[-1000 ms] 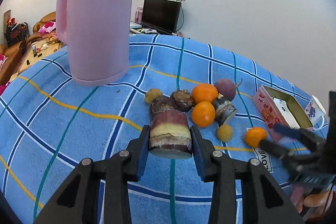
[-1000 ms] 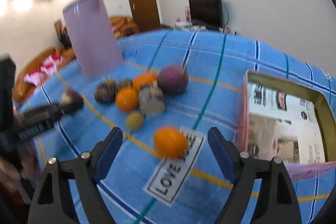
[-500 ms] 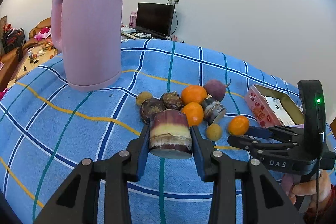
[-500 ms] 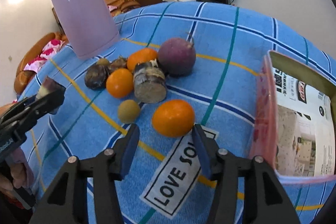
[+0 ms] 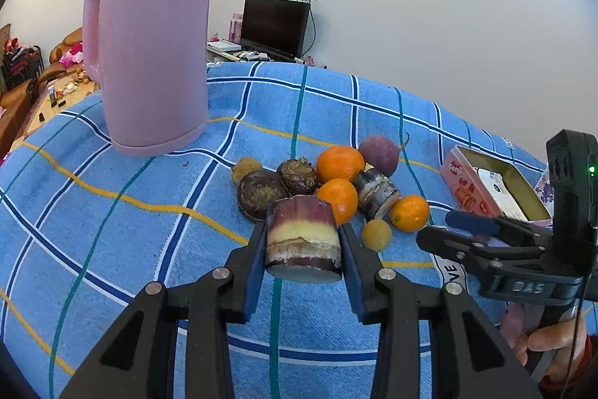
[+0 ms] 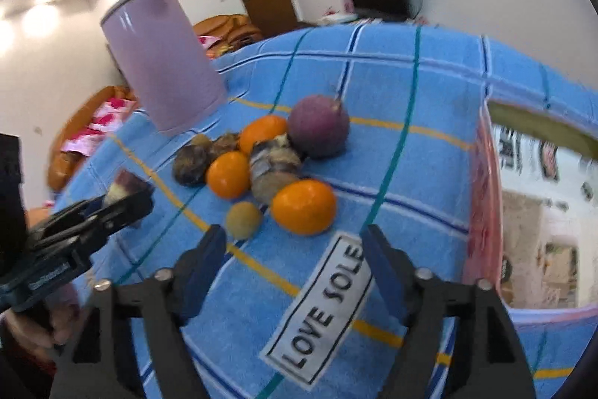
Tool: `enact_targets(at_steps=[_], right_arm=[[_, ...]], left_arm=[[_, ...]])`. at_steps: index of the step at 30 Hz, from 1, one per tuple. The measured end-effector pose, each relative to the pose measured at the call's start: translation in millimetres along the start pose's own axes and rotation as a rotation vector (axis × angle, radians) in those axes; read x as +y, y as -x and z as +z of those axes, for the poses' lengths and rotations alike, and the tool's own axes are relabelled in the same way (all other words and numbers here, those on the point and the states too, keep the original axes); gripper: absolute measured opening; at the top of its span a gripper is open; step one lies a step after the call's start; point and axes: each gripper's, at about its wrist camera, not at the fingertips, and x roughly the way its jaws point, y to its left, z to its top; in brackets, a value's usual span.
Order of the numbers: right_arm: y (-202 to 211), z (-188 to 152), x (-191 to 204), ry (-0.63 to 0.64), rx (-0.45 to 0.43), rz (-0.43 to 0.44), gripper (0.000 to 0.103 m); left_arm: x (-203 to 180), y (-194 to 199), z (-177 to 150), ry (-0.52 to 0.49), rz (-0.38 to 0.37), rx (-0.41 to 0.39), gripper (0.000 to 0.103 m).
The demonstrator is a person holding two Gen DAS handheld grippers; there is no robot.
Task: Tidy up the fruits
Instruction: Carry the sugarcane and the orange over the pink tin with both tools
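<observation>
My left gripper [image 5: 302, 231] is shut on a short purple-and-yellow sugarcane piece [image 5: 303, 245], held above the blue checked cloth [image 5: 149, 242]. Just beyond it lies a pile: three oranges [image 5: 339, 162], a second sugarcane piece [image 5: 375, 191], dark water chestnuts [image 5: 261, 193], a purple round fruit [image 5: 379, 150] and small yellow fruits [image 5: 375, 233]. My right gripper [image 6: 293, 242] hangs low over the cloth with its jaws opening and nothing between them. The nearest orange [image 6: 303, 206] rests just ahead of its fingertips, against the pile. The right wrist view also shows the left gripper [image 6: 127, 200] at the left.
A tall pink kettle [image 5: 149, 62] stands behind the pile on the left. An open pink tin box [image 5: 497, 189] sits at the right edge of the cloth. A "LOVE SOLE" label [image 6: 321, 305] is sewn on the cloth under the right gripper.
The right gripper's jaws narrowed around the orange on the label, then spread wide. That orange now lies further ahead, against the pile. The left gripper kept its hold.
</observation>
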Motion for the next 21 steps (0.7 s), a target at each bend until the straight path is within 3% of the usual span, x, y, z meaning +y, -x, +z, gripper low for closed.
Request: enact_targets(at_steps=[4,6,8,13,21], right_arm=[[-14,8,10,0.025,0.018,-0.045,0.078],[-23,15,12,0.030,0.039,-0.064,0.060],[-36,17,9,0.019,0.091,-0.064,0.049],[-33,16,14,0.072,0.091,-0.093,0.047],[28,9,3,0.042,-0.123,-0.099,0.047]], left_arm=[[-1,0,2,-0.009,-0.009,-0.007,0.039],[-1,2,3,-0.014,-0.018,-0.016,0.039],[-1,3,3,-0.020,-0.023,-0.028,0.039],[-4,6,3,-0.025,-0.035,-0.048,0.039],[-25,12,8,-0.055,-0.049,-0.071,0.039]])
